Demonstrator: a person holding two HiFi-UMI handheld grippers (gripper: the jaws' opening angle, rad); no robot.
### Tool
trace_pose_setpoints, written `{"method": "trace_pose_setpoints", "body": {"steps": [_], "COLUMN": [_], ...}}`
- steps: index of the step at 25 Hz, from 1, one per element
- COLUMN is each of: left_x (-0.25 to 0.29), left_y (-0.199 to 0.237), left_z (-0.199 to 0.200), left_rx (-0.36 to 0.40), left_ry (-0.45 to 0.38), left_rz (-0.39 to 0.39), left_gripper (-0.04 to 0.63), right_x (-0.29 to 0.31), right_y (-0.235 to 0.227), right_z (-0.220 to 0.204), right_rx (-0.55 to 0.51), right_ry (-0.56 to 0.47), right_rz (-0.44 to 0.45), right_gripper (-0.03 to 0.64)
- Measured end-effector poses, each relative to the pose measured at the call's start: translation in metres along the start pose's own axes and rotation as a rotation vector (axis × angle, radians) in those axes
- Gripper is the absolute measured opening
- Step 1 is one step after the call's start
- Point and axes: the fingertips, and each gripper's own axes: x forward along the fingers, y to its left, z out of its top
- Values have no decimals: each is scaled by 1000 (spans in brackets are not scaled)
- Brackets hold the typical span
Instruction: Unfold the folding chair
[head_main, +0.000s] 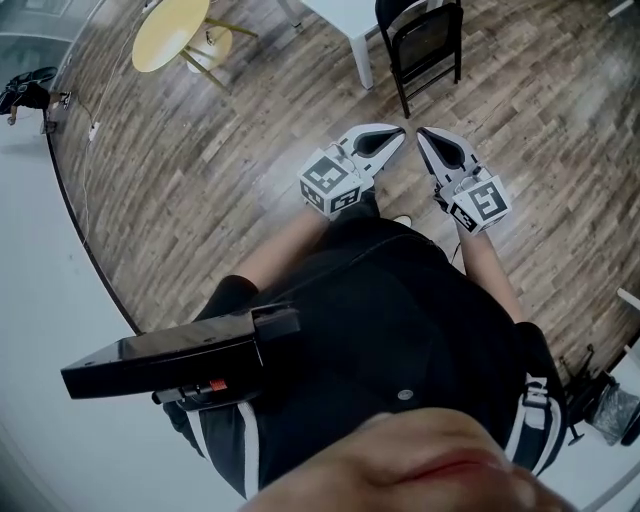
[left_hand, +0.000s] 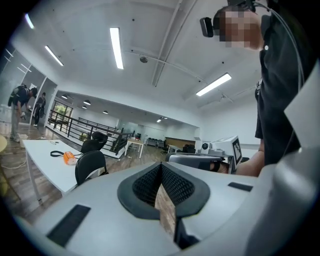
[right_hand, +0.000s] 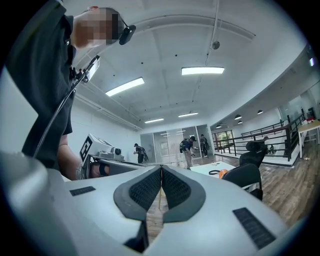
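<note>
Looking steeply down on a black folding chair (head_main: 425, 45), far ahead on the wood floor (head_main: 200, 160), just right of a white surface (head_main: 340, 12). Stands upright on its feet, long axis vertical, flat side turned toward the viewer. Appears folded flat, with 2 side rails and crossbars in one plane, though hard to confirm from this angle. Cut off at the top by the far edge of the picture.

Nearer, well short of the chair and apart from it: the left gripper (head_main: 398, 133) and right gripper (head_main: 424, 135), side by side, tips angled toward each other and pointing far, toward the chair. Each with jaws closed fully, pads pressed together, nothing between them. Confirmed up close in the left gripper view (left_hand: 161, 170) and right gripper view (right_hand: 161, 170): ribbed black pads meeting in one seam, only floor visible beyond.

Below the grippers, a black shirt and a black device (head_main: 180, 365) on the person's chest, covering the near floor. At far left, a round yellow table (head_main: 170, 30), partly cut off.

In both gripper views, dark chair backs (left_hand: 90, 167) beside the white surface; cannot tell whether either is the folding chair.
</note>
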Motion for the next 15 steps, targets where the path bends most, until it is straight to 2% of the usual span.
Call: {"method": "trace_pose_setpoints", "body": {"steps": [4,9,15], "left_x": [16,37,50], "left_y": [30,87,152], "left_z": [9,23,41], "left_rx": [10,-7,18], "left_ry": [-14,-23,-16], "left_rz": [-30,-70,-126], "left_gripper": [5,5,5], "right_x": [23,63,123], "right_y": [-24,-61,-98], "right_z": [2,10,15], "right_rx": [-15,-30,-31], "right_ry": [15,31,34], "right_rz": [-27,-71,-111], "right_gripper": [8,8,8]}}
